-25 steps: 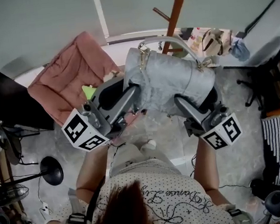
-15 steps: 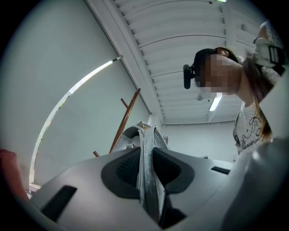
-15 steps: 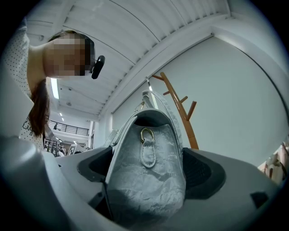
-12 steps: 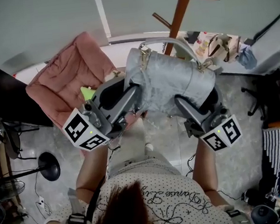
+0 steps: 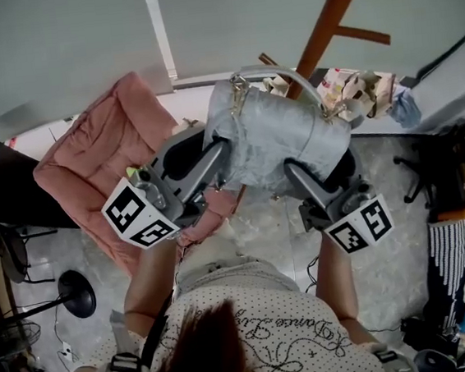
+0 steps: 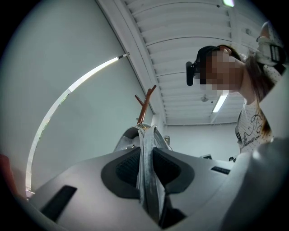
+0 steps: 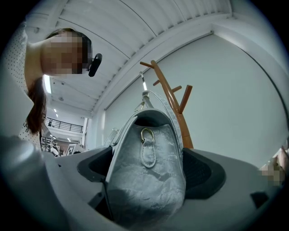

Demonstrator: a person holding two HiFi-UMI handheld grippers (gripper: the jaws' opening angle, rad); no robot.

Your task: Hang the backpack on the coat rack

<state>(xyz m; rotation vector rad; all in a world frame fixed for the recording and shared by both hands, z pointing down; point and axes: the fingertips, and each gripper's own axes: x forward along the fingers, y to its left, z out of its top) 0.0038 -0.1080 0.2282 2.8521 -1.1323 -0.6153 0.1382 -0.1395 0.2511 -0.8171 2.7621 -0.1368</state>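
Observation:
The silver-grey backpack [image 5: 281, 139] hangs in the air between both grippers in the head view, its curved top handle [image 5: 282, 72] close to the brown wooden coat rack [image 5: 327, 24]. My left gripper [image 5: 217, 159] is shut on the bag's left edge; in the left gripper view a thin fold of the backpack [image 6: 149, 180] is pinched between the pads. My right gripper [image 5: 301, 174] is shut on the bag's right end, and the backpack [image 7: 146, 180] fills the jaws in the right gripper view. The coat rack [image 7: 174, 103] rises just behind the bag there, and the coat rack [image 6: 144, 106] peeks above the fold.
A pink cushioned chair [image 5: 105, 149] stands at the left below the bag. A black floor lamp base [image 5: 74, 292] sits lower left. Bags and clutter [image 5: 363, 93] lie near the rack's foot at the right. A black office chair [image 5: 453, 158] stands at the far right.
The backpack and both grippers have come nearer the coat rack, whose pole now looms larger at the upper right. Both grips stayed the same.

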